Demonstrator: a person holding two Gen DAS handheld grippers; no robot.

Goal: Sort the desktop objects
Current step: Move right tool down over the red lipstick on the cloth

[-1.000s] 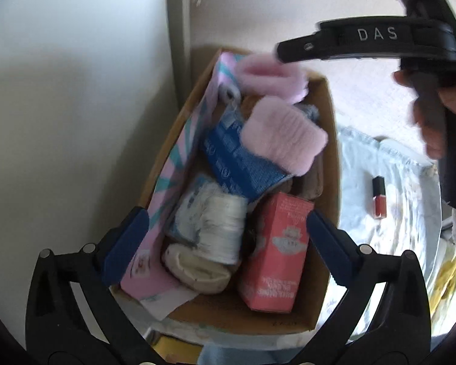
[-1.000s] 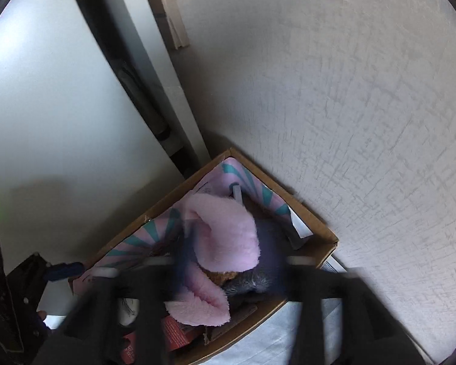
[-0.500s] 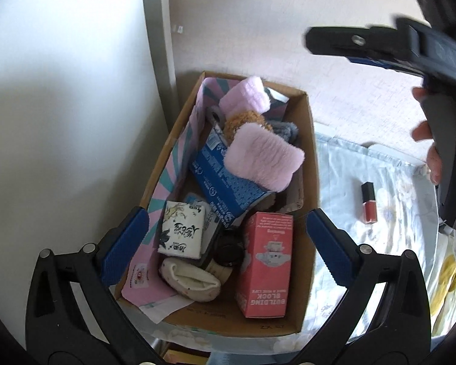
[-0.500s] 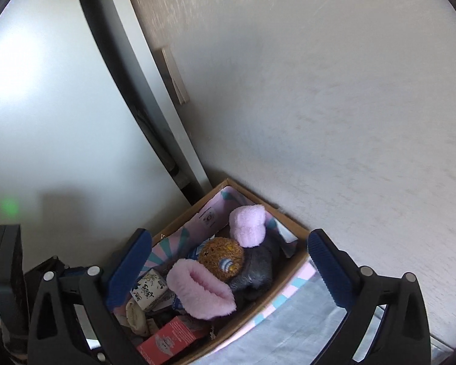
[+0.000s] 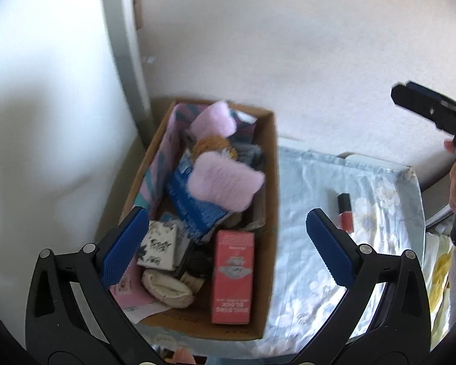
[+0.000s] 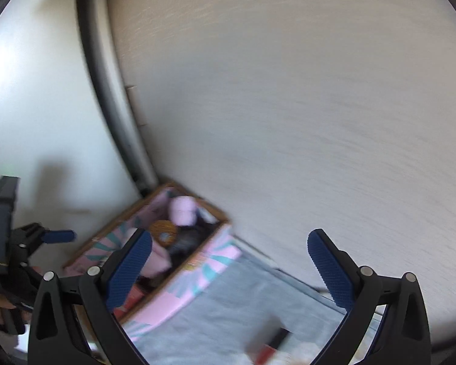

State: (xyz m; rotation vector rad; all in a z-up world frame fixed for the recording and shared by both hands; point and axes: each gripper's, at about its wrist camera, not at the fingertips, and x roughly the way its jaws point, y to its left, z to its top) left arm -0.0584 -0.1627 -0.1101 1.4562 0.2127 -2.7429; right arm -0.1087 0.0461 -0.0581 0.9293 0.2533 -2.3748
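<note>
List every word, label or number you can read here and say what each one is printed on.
"BUILDING BLOCK", upside down: the red carton in the cardboard box.
Smaller print on that carton: too blurred to read.
White print on the blue packet: too small to read.
Black marks on the white packet: unreadable.
Nail polish bottle: no readable label.

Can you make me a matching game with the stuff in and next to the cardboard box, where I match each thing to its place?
Things:
1. tall red carton
2. small red bottle with black cap
3. fluffy pink cloth
4. brown fuzzy ball

Places:
A. on the pale floral cloth, outside the box
B. near corner of the box, beside its right wall
C. far half of the box, behind the pink cloth
D. on top, in the box's middle

Pairs: 1-B, 2-A, 3-D, 4-C
</note>
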